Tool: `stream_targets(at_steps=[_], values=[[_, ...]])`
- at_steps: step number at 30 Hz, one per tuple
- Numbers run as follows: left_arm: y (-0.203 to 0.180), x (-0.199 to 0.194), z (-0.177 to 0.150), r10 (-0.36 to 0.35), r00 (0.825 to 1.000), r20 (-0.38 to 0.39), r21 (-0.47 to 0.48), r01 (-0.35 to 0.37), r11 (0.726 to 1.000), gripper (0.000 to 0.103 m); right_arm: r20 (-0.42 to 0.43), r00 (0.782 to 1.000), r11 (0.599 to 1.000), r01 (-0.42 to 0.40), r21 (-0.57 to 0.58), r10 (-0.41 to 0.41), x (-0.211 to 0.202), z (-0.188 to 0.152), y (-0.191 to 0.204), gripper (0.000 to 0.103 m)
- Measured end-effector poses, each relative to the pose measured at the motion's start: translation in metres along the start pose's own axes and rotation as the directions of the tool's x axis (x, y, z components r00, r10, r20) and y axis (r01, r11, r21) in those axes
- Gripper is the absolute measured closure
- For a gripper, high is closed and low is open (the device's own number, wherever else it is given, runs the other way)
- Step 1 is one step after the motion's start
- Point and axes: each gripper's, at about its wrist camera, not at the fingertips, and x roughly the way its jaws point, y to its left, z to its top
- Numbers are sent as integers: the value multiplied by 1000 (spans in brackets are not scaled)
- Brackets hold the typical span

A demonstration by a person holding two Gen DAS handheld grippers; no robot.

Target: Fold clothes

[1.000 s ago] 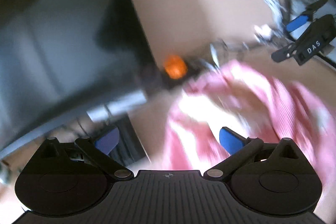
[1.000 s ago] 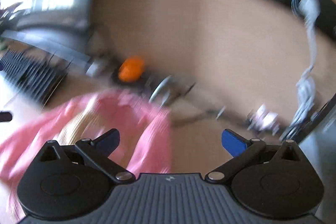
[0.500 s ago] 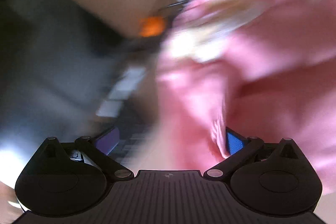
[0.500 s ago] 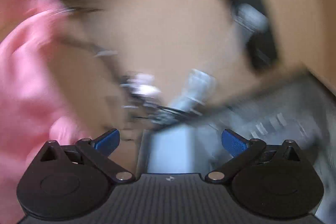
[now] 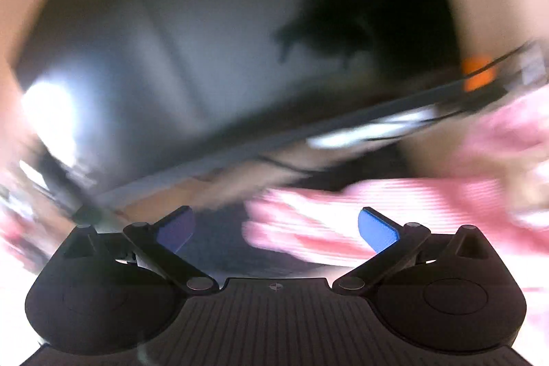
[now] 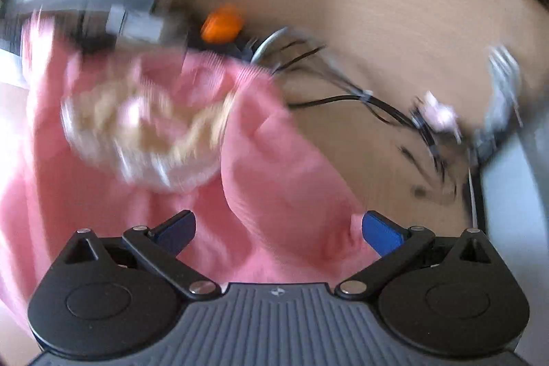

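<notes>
Jaws spread, both grippers, nothing pinched | pink garment [image 6: 281, 194] rumpled on bench [image 6: 377, 6], between right jaws, ahead-right of left jaws [image 5: 343, 222] | judged light, limp; take a ribbed edge.

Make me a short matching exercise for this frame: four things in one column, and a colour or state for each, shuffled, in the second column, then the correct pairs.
Column 1
1. garment
2. round knob
3. right gripper
4. cables

Column 2
A. black, lying on the tan table
B. open, fabric between the fingers but not pinched
C. pink, bunched up, with a pale printed patch
D. orange

Pairs: 1-C, 2-D, 3-B, 4-A
</notes>
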Motion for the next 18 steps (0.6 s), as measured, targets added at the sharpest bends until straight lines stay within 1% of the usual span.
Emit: stream_targets(at_steps=[1,2,3,4,5,6,7,8,9,10,11,12,13,15,16,17,18], values=[[-11,-10,-2,-59,998,2,-7,59,998,0,-26,998,996,54,-77,-56,15,8,-4,0],[-21,-19,-5,-118,993,4,-13,118,993,0,-34,983,977,175,-118,-181,31,21,-19,0],[-32,-29,-7,-177,984,6,-20,177,984,0,-30,933,928,354,-119,-359,46,36,-40,0],[-43,-38,-10,-237,971,7,-25,237,971,0,-36,932,931,358,-64,-361,48,36,-47,0],[-55,-45,-14,-303,953,3,-27,303,953,0,-43,954,955,296,7,-296,47,31,-48,0],[-66,-51,-18,-369,930,-2,-32,368,929,0,-44,973,970,231,79,-229,45,26,-50,0],[-77,-54,-22,-438,899,-13,-49,437,898,0,-41,986,975,165,151,-161,43,20,-51,0],[-88,-55,-27,-506,862,-30,-73,503,861,0,-32,995,970,97,221,-92,42,15,-53,0],[-99,-53,-31,-561,827,-46,-95,555,826,0,-19,1000,957,29,289,-24,40,10,-54,0],[-110,-47,-37,-581,811,-69,-112,573,812,0,-1,999,934,-39,355,43,38,5,-56,0],[-120,-42,-42,-602,794,-90,-129,590,797,0,21,994,902,-107,418,108,36,0,-57,0],[-130,-36,-47,-622,775,-112,-146,606,782,0,48,984,862,-173,477,171,35,-5,-59,0],[-139,-30,-51,-638,759,-131,-162,619,769,0,79,970,813,-238,532,232,33,-10,-60,0],[-147,-22,-55,-653,740,-161,-177,630,756,0,152,927,692,-358,627,341,30,-21,-64,0],[-150,-19,-57,-655,736,-172,-176,632,755,0,194,900,622,-413,666,390,28,-26,-65,0],[-153,-16,-58,-657,731,-182,-175,634,753,0,210,897,609,-421,672,389,25,-30,-62,0],[-156,-11,-59,-660,726,-192,-172,637,751,0,215,899,607,-420,675,382,19,-34,-60,0]])
